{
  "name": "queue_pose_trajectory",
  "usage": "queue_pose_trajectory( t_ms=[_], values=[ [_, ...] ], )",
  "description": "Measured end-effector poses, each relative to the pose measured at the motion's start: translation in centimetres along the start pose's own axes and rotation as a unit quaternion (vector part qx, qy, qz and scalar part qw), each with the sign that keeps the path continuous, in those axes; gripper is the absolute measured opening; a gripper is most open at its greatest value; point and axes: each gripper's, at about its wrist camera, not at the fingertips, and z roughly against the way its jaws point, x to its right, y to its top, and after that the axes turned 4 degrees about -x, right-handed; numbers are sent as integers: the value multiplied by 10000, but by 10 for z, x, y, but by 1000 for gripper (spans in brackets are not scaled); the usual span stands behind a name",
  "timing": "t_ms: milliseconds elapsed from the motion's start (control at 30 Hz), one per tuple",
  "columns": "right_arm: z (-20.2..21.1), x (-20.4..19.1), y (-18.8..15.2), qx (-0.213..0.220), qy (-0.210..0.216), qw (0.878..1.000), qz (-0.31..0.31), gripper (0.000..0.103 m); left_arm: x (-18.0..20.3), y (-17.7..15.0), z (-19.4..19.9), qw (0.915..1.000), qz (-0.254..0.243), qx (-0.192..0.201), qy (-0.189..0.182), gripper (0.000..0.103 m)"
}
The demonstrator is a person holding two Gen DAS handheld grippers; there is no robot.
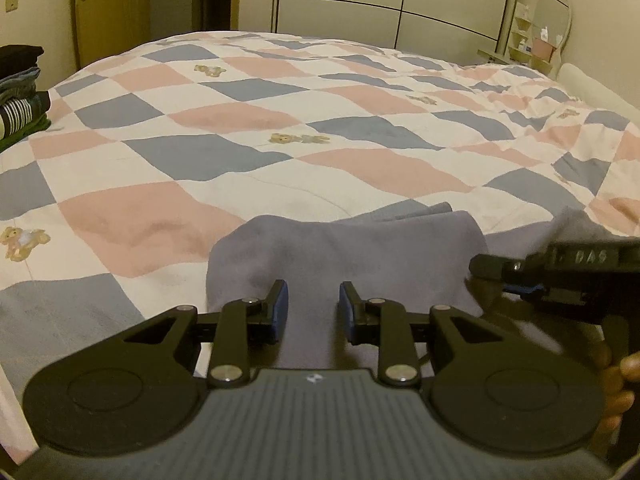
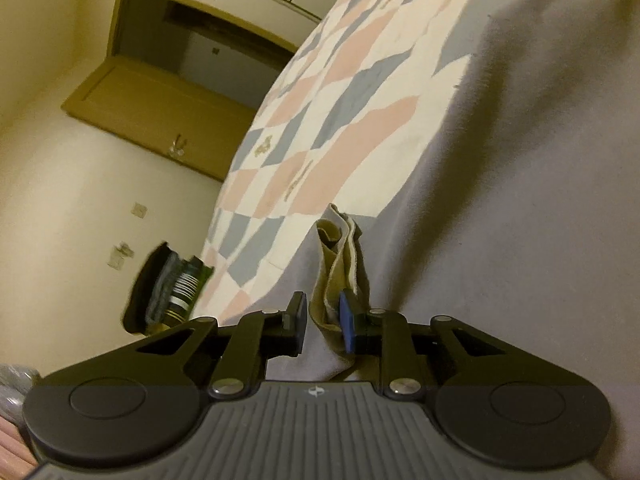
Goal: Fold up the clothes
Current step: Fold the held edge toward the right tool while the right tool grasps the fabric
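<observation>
A grey-lavender garment [image 1: 360,252] lies bunched on the checked quilt [image 1: 280,120] at the near edge of the bed. My left gripper [image 1: 313,308] is open, and the cloth runs under and between its blue-padded fingers. In the left wrist view my right gripper [image 1: 500,270] comes in from the right, low over the garment's right side, with a hand [image 1: 624,372] holding it. In the right wrist view my right gripper [image 2: 323,316] is shut on a bunched, folded edge [image 2: 340,248] of the garment [image 2: 520,200], which fills the right of that tilted view.
A stack of folded clothes [image 1: 20,96] sits at the bed's left edge and also appears as the folded stack [image 2: 168,284] in the right wrist view. Behind the bed are a wooden door [image 1: 108,8], a white wardrobe [image 1: 380,0] and a small shelf with a mirror [image 1: 548,28].
</observation>
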Motion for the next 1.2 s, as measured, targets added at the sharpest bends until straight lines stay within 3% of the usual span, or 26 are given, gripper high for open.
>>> queue_pose_trajectory(
  t_ms=[33,100,133,233,400,500,600,667,733,800,967,1200],
  values=[
    [-1,-5,-2,-5,-133,9997,190,23,1,1,1,10000,4,-4,10,24],
    [-1,-14,-6,35,-361,9979,536,6,2,3,6,10000,-29,43,10,24],
    [2,-18,-7,110,-434,9968,669,4,3,4,10,9999,-53,85,3,24],
    [19,-28,-8,424,-481,9941,871,4,9,12,27,9993,-139,321,-134,24],
    [85,-39,-1,1139,-369,9891,852,3,25,22,50,9962,-356,580,-550,27],
    [134,-31,-4,1443,-460,9863,660,3,41,19,47,9948,-470,444,-793,28],
    [163,-9,-14,1533,-1005,9825,316,4,60,10,33,9950,-585,145,-798,29],
    [167,18,-20,1289,-1196,9843,-162,17,59,8,30,9953,-572,103,-776,29],
    [169,43,-29,1209,-1028,9850,-674,21,59,6,28,9956,-558,61,-753,29],
    [175,54,-38,1317,-856,9833,-922,41,58,4,25,9958,-545,20,-730,29],
    [171,51,-48,1058,-571,9891,-845,43,56,-1,18,9964,-513,-84,-672,29],
    [147,43,-31,990,-1228,9874,-93,41,54,-7,8,9969,-456,-217,-600,30]
  ],
)
